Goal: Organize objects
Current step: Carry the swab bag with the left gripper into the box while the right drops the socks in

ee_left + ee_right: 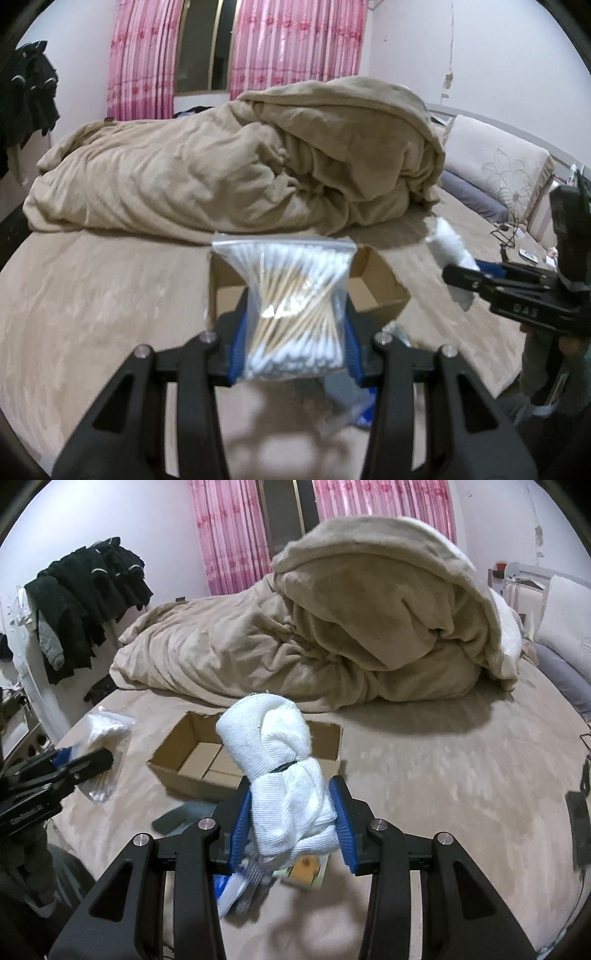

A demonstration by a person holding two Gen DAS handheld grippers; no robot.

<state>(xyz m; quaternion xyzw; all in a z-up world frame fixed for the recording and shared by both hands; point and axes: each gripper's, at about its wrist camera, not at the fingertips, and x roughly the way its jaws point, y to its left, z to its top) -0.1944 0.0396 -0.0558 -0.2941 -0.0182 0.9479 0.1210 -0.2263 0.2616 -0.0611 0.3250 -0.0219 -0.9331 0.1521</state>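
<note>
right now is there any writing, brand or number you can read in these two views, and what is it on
"DAS" or perhaps "0AS", blurred: raised letters on the black body of the right gripper, seen from the left wrist.
Left gripper body, seen from the right wrist: a raised mark, too blurred to read.
Small printed packet on the bed under the white gauze roll: print too small to read.
Bag of cotton swabs and cardboard box: no text visible.

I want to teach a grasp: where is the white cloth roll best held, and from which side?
Grip the white cloth roll on its thicker lower half, below the dark band, jaws across its width from below. The right gripper holds it there upright.
</note>
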